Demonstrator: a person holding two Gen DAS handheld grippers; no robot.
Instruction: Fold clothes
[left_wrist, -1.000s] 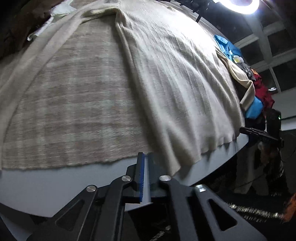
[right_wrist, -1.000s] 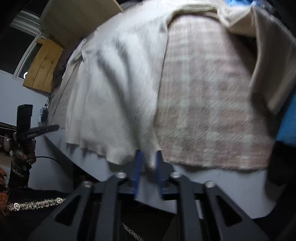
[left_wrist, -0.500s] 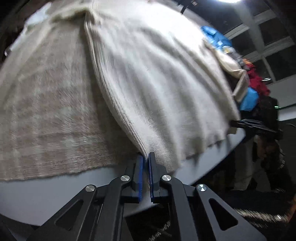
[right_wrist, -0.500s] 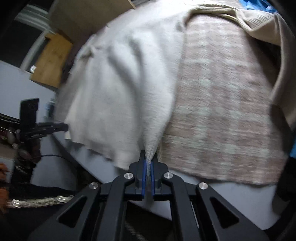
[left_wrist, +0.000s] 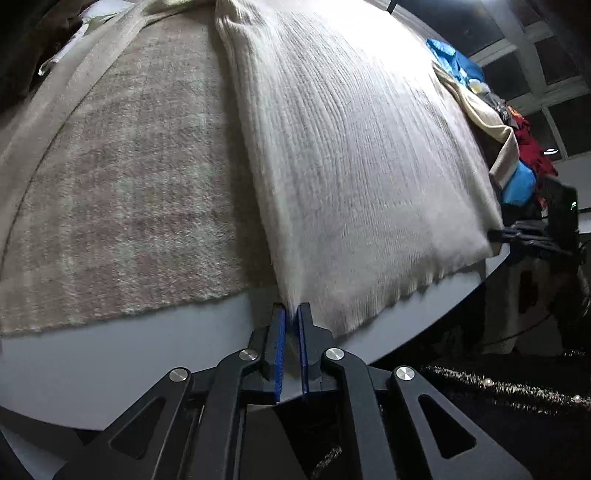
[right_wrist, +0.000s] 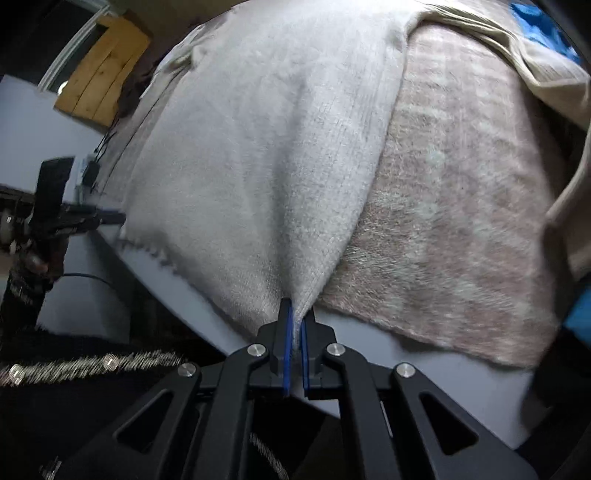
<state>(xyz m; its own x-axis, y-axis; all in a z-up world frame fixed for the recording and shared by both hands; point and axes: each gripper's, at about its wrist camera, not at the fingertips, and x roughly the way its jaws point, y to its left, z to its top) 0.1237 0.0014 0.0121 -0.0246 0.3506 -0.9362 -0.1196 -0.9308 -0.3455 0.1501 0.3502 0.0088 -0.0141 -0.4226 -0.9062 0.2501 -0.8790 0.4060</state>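
Left wrist view: left tongs (left_wrist: 290, 314) clamped on the near hem corner of the cream knit sweater (left_wrist: 362, 155). A second ago these tongs stood off from the hem over bare grey surface (left_wrist: 110, 354); half a second ago they had closed at the cloth edge; now the knit is pinched between the blue pads and drawn taut, ribs running straight back from the grip. The sweater lies spread on the surface, partly over a pinkish checked garment (left_wrist: 129, 184), its far hem corner at the surface's edge. A heap of other clothes (left_wrist: 517, 147) sits at the far end.

Right wrist view: right tongs (right_wrist: 296, 321) clamped on the other near hem corner of the same sweater (right_wrist: 266, 147). A second ago the tongs were apart around the hem; half a second ago they had closed; now the cloth rises in a ridge from the pinch. The checked garment (right_wrist: 454, 221) lies flat beneath and to the side. The other gripper shows at the left margin.

Meaning for the task: both near corners now appear secured and tensioned. I judge a fold of the hem is in hand; which way it goes, the pictures do not settle. The knit looks loose and stretchy, so uneven pull could skew the edge.
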